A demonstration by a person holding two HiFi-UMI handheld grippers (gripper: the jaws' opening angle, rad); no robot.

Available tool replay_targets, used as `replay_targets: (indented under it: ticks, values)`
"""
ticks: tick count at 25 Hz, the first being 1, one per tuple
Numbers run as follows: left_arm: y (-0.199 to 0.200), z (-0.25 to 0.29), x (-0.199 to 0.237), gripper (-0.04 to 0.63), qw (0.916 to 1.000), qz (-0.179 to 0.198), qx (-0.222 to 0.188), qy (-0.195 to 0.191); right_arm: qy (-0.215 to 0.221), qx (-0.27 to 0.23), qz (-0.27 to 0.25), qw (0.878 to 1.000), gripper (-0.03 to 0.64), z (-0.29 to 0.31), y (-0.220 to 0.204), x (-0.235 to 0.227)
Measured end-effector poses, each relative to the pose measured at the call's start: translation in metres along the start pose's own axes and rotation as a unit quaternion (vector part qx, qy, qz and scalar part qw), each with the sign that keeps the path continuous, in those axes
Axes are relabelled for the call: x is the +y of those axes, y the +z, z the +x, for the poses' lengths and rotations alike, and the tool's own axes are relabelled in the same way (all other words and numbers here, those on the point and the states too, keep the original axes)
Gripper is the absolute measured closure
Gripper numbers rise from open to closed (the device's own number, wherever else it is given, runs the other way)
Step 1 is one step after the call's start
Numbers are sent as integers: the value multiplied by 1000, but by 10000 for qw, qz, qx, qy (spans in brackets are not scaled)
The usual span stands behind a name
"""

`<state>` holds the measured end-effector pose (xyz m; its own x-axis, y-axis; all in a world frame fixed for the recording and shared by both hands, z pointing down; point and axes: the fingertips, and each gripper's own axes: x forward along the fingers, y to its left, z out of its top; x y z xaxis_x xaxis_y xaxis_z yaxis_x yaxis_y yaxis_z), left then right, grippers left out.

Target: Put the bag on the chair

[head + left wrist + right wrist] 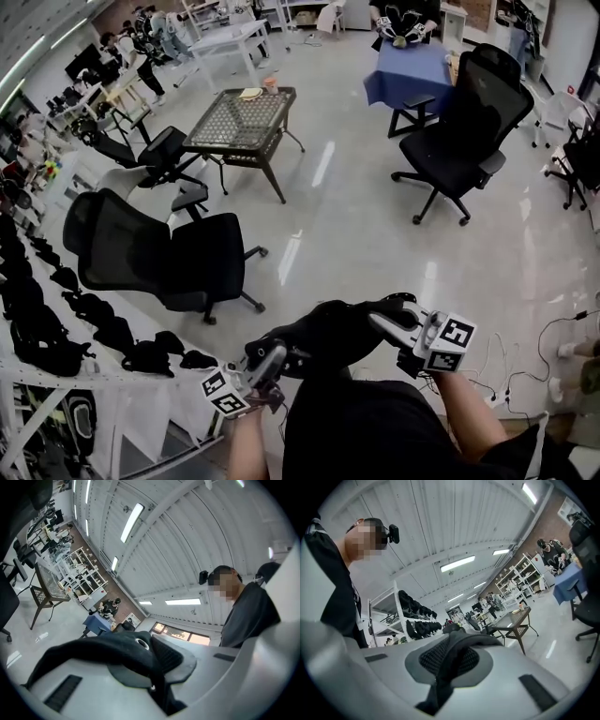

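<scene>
Bag (326, 339) pinched by left gripper (269, 359), right gripper (392, 319); contents hidden.

bag (328, 337): black | near-left chair (159, 258): black, mesh back | far-right chair (459, 131): black | far tablecloth (408, 70): blue | lattice table (244, 117): dark, grid pattern | floor (356, 216): pale grey | marker cubes (448, 342): black-white squares

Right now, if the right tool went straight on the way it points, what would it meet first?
The black bag: the right tool is shut on its strap and points leftward into its bulk. Beyond, roughly toward the rack of black bags, though depth is unclear.
</scene>
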<state>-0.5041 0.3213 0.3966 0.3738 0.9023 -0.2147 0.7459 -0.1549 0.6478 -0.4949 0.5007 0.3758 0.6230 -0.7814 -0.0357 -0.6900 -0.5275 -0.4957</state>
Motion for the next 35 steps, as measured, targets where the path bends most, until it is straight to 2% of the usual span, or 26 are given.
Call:
replay_targets:
  ticks: [6,10,16,28,32,35]
  values:
    - [32,26,57,569,9999,-105,23,-78,-175,99,41,9998,595,37,15,-48]
    - [50,42,103,569,9997,-174,-118,-101,-194,307,92,9993,595,65,24,-84]
    - [97,71,170,569,9996,-255,-117,-67,-228,531,266,9980,595,124,54,-142]
    - [174,92,267,569,9992,-389,-62,44,-78,691,435,9966,595,230,93,-225]
    - [202,89,298,569,9979,-574,-273,81,-99,732,454,9962,595,272,104,-245]
    - [224,89,316,569,9978,-533,-398,37,-202,567,388,9974,596,298,116,-261]
